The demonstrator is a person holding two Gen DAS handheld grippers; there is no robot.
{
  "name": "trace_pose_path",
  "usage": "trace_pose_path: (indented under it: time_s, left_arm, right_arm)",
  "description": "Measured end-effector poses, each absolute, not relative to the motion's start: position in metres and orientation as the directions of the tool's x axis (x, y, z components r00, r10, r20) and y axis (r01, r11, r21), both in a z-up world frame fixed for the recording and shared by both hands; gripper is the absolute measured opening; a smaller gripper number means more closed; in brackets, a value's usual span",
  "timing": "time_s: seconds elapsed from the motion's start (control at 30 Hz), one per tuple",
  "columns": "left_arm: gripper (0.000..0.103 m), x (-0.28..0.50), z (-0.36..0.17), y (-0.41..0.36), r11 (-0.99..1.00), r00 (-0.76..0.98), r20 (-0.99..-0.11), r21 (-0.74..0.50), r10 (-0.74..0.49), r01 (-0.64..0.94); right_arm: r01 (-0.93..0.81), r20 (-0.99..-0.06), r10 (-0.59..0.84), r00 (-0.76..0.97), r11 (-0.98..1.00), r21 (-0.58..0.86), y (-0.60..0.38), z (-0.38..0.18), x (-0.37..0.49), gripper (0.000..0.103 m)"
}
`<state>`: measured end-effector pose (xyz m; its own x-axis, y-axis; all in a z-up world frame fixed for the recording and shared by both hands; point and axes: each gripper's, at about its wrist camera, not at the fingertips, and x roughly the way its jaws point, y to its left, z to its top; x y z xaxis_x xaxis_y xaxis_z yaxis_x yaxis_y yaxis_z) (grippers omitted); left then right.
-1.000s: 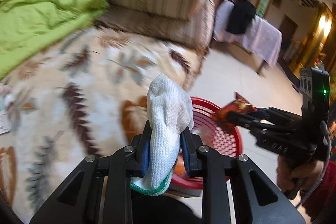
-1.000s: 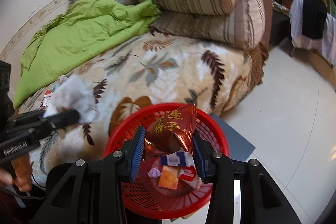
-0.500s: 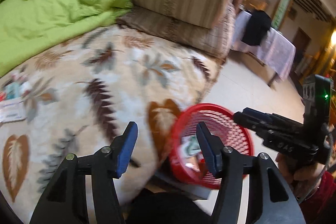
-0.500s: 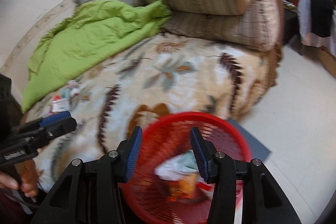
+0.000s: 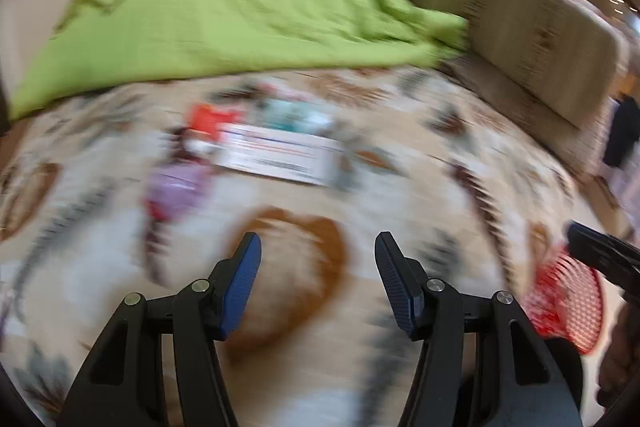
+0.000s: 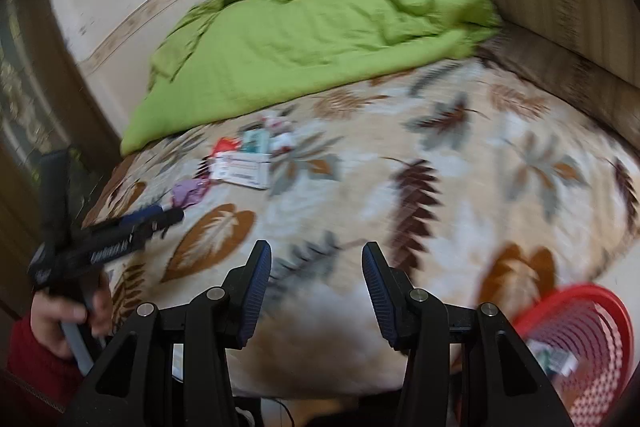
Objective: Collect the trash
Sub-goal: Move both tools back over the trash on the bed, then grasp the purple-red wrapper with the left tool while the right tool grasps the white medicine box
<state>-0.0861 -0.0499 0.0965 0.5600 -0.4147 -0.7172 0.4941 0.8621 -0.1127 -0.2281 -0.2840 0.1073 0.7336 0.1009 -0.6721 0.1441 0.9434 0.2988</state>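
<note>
Step in hand: both claws are empty and turned toward the litter left on the bed; this reads as the reach for the next piece.
Left claw (image 5: pixel 318 287): jaws spread wide, nothing between them, hovering over the leaf-print blanket (image 5: pixel 400 195).
Right claw (image 6: pixel 316 291): jaws likewise apart and empty, over the same blanket.
Trash: a small heap at about 11 o'clock from the left claw: a white box (image 5: pixel 280 155), a purple wrapper (image 5: pixel 176 187), a red packet (image 5: pixel 208 119) and a teal packet (image 5: pixel 288 115), blurred.
Red basket (image 6: pixel 580 347): at 4 o'clock from the right claw, beside the bed's edge, some scraps already inside.
Next move: probably carrying a claw forward to the purple wrapper, the nearest piece, and pinching it low.
Around: green quilt (image 6: pixel 304 43) just beyond the heap; striped cushion (image 5: pixel 532 39) at 2 o'clock.
In the way: nothing blocks the path; the soft blanket may bunch up in the jaws.
</note>
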Motion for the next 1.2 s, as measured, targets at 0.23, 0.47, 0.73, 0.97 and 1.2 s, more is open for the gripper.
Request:
trace_pose_path:
  time_s: [0.23, 0.47, 0.73, 0.97, 1.2]
  left_arm:
    - [0.065, 0.015, 0.073, 0.010, 0.939, 0.609, -0.749, -0.053, -0.263, 0.339]
    - [0.064, 0.056, 0.024, -0.009, 0.917, 0.521, -0.820, -0.009, -0.235, 0.399]
    - [0.032, 0.031, 0.039, 0.005, 0.963, 0.604, -0.769, -0.053, -0.208, 0.264]
    - [0.032, 0.003, 0.059, 0.022, 0.986, 0.677, -0.717, -0.111, -0.168, 0.127]
    - [0.032, 0.012, 0.046, 0.036, 0.985, 0.679, -0.715, -0.091, -0.167, 0.146]
  right_arm:
    - [0.083, -0.688, 0.174, 0.704, 0.943, 0.324, -0.257, 0.097, -0.189, 0.051]
    - [0.094, -0.712, 0.175, 0.680, 0.942, 0.321, -0.259, 0.086, -0.177, 0.051]
    - [0.010, -0.703, 0.251, 0.665, 0.939, 0.344, -0.252, 0.091, -0.106, 0.051]
    - [0.057, -0.708, 0.261, 0.656, 0.918, 0.392, -0.249, 0.061, 0.008, 0.044]
    - [0.034, -0.720, 0.383, 0.579, 0.871, 0.491, -0.235, 0.028, 0.022, 0.029]
